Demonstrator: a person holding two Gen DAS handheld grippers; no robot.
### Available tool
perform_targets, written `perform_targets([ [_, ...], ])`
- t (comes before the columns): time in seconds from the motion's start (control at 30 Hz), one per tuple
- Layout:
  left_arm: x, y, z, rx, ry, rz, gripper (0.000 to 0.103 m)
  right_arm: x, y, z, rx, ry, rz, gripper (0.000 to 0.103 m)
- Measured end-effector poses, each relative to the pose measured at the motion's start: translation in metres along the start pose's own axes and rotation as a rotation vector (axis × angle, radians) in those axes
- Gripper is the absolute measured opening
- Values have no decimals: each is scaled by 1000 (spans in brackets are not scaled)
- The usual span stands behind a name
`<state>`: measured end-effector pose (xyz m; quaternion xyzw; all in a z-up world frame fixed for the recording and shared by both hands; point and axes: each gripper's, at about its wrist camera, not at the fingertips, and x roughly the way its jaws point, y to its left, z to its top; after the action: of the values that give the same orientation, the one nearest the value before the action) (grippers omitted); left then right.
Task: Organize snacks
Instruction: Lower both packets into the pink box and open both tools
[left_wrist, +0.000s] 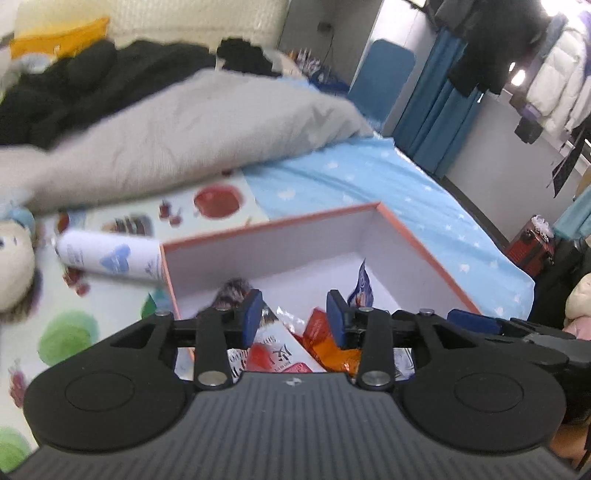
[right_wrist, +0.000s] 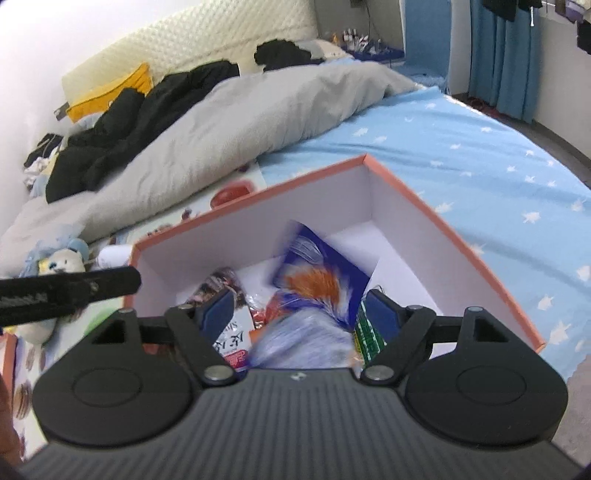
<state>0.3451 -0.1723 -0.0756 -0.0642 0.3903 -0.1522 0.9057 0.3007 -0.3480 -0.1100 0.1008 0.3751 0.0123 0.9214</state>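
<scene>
Box: the orange-rimmed box (right_wrist: 436, 218) fills the centre of both wrist views, white inside, sitting on the blue star-print sheet (right_wrist: 480, 155); its far corner points to the upper middle of the frame.
Snacks: packets lie heaped in the near half of the box, low in the frame; the far half of the floor is bare.
Right gripper: right gripper (right_wrist: 301, 312) hangs over the near edge with its fingers well apart; a blue packet with an orange-and-white print (right_wrist: 321, 273) sits between and just beyond them, blurred, and no pad seems to press on it.
Packet axis: it leans from lower centre toward upper left of the right view, its top edge near the back wall.
Left gripper: left gripper (left_wrist: 293, 317) has its fingers partly spread above a red-and-white packet (left_wrist: 273, 354) and an orange one (left_wrist: 332, 350); nothing is clamped.
Nearer hand: judging by the views, the right one is closer to the blue packet, the left one to the red and orange pair.
Outside the box: a white spray can (left_wrist: 110, 258) lies on its side at the left, touching the box's left corner.
</scene>
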Motion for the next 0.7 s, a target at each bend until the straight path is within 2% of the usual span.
perform_targets([
  [0.1, -21, -1, 3, -1, -19, -7, 44, -20, 5, 5, -10, -44, -1, 80],
  [0.33, -94, -8, 7, 35, -118, -22, 44, -78, 19, 16, -24, -158, 21, 80],
  [0.6, -171, -12, -4, 65, -206, -35, 44, -145, 34, 15, -52, -262, 33, 80],
  [0.7, -192, -11, -13, 65, -230, -38, 50, -164, 37, 7, -61, -285, 32, 80],
])
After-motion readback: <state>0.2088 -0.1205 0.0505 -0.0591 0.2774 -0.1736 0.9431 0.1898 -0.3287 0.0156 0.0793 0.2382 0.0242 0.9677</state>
